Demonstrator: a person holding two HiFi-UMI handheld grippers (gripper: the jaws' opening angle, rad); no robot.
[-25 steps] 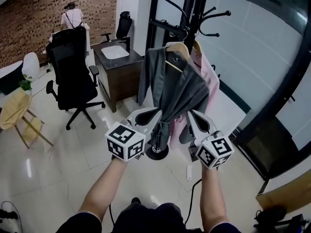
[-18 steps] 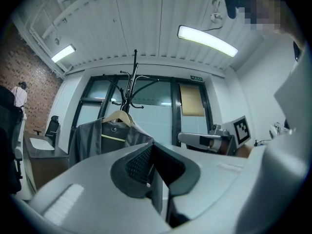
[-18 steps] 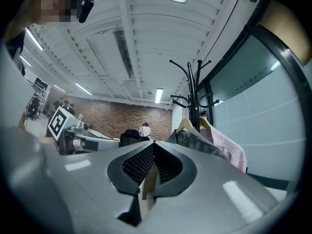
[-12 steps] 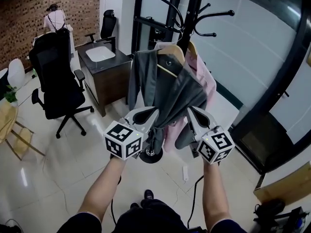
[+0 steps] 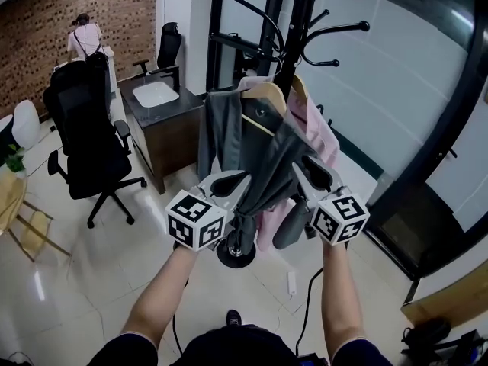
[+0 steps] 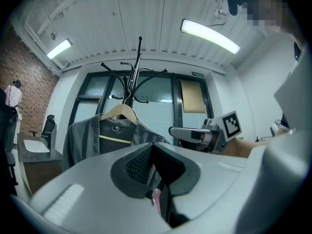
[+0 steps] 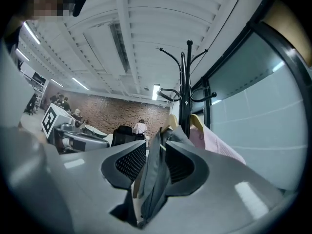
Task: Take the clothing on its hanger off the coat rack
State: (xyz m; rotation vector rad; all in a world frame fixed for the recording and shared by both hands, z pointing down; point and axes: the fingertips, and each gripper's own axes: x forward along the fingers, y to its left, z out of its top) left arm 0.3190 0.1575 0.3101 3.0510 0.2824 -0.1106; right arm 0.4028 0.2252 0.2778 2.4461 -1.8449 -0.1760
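A grey jacket (image 5: 267, 151) hangs on a wooden hanger (image 5: 259, 94) from the black coat rack (image 5: 293, 29), in front of a pink shirt (image 5: 320, 128). My left gripper (image 5: 229, 183) is at the jacket's lower left and is shut on dark cloth from it (image 6: 163, 199). My right gripper (image 5: 309, 166) is at the lower right. In the right gripper view its jaws (image 7: 157, 145) are opening, with a grey fold (image 7: 155, 179) still hanging between the pads. The left gripper view shows the hanger (image 6: 122, 112) and the jacket (image 6: 87, 135) further off.
The rack's round base (image 5: 235, 252) stands on the tiled floor just below my grippers. A black office chair (image 5: 88, 136) and a dark desk (image 5: 164, 113) stand to the left. A glass wall (image 5: 396, 90) is on the right. A person (image 5: 82, 36) stands far back.
Both grippers have risen a little and moved nearer the rack, bringing the jacket's lower part with them. The view has shifted slightly toward the rack.
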